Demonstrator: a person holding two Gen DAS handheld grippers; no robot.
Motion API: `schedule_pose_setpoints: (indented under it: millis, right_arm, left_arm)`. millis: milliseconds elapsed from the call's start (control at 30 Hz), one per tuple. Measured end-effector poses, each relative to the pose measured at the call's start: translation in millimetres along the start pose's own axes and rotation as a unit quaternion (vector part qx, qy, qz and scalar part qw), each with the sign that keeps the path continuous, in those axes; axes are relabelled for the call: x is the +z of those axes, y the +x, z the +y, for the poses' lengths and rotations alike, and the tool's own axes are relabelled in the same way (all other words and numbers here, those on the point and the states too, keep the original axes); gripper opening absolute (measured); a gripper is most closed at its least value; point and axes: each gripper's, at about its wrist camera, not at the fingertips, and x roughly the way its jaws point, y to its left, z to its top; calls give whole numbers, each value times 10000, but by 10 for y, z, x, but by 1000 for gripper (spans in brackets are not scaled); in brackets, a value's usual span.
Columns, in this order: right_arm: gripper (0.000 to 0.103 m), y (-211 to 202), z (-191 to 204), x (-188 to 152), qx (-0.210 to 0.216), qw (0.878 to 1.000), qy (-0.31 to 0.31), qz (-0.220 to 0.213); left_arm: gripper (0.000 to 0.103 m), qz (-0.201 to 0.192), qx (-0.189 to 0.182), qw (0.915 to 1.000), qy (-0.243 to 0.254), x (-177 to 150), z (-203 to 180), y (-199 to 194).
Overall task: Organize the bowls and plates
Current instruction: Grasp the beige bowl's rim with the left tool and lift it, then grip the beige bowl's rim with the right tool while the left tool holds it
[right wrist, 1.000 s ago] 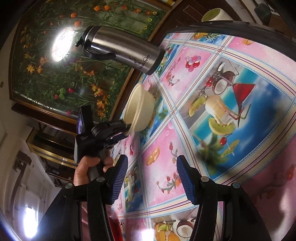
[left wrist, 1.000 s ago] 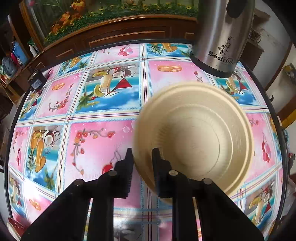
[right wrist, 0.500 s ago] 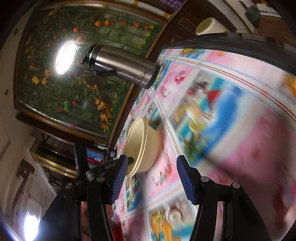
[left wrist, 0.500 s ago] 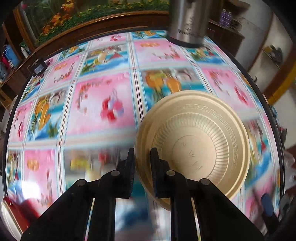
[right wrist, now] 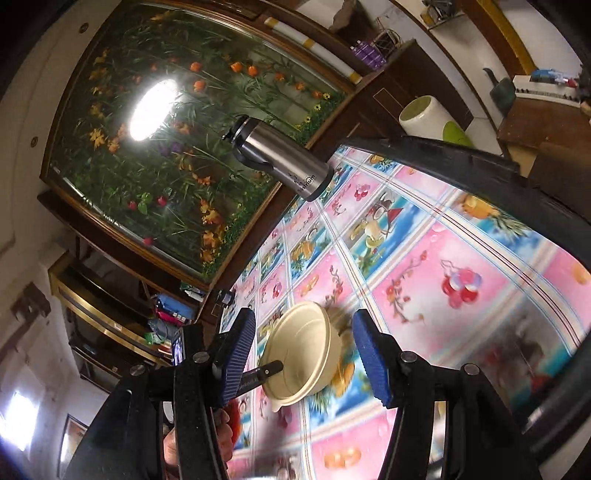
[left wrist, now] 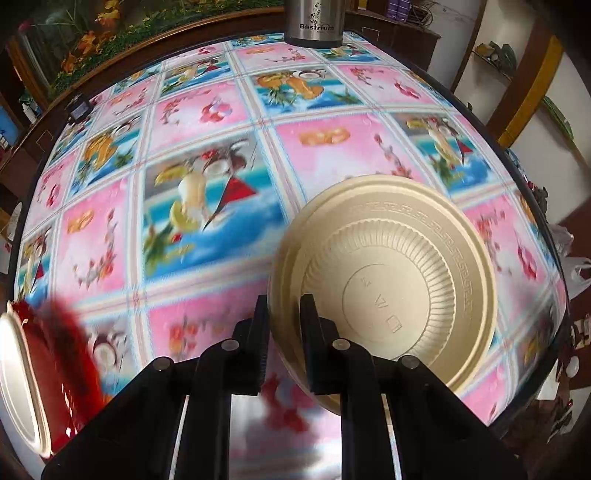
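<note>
Right now the cream bowl (left wrist: 384, 291) hangs from my left tongs (left wrist: 283, 332), whose black jaws are pinched nearly together on its rim, one jaw outside the wall and the other inside. Its mouth is turned toward my left camera, so I can see the ribbed inner wall, a band of key pattern below the rim and some faint raised letters on the bottom that I cannot read. From my right camera the same bowl (right wrist: 301, 349) appears tilted on its side and clear of the surface (right wrist: 436, 266), with one black finger (right wrist: 263, 373) of the left tongs reaching over its rim. My right tongs (right wrist: 303, 360) stand about half open with nothing between their blue ribbed pads (right wrist: 239, 356); the bowl only shows through the gap, farther off. Beneath the bowl lies a glossy cloth of pink and blue squares printed with fruit, flowers and drinks, much of it blurred. At the low left edge of my left camera's view a stack of cream plates (left wrist: 18, 384) lies against something red (left wrist: 55, 369), too smeared for me to tell what it is. A steel flask (left wrist: 314, 20) with a printed brand name stands at the far edge of the surface, well apart from the bowl. Behind it runs a dark wooden frame around a glass panel of green plants and orange flowers (right wrist: 177, 147).
</note>
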Motion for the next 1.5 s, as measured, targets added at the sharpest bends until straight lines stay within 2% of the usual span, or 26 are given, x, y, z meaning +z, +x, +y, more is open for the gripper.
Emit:
schedule_pose_setpoints:
  millis: [333, 867, 1100, 1500]
  right_arm:
    - [58, -338, 467, -384, -65, 9979, -640, -4]
    - [58, -53, 817, -668, -118, 9933, -1060, 441]
    - [58, 64, 734, -620, -105, 9946, -927, 459]
    - [58, 686, 518, -708, -388, 9907, -758, 1058]
  left_arm:
    - [14, -5, 89, 9997, -243, -370, 230, -142]
    - [14, -24, 29, 9994, -354, -604, 317, -251]
    - [14, -30, 80, 9997, -227, -610, 253, -249]
    - [14, -59, -81, 9999, 7, -739, 187, -322]
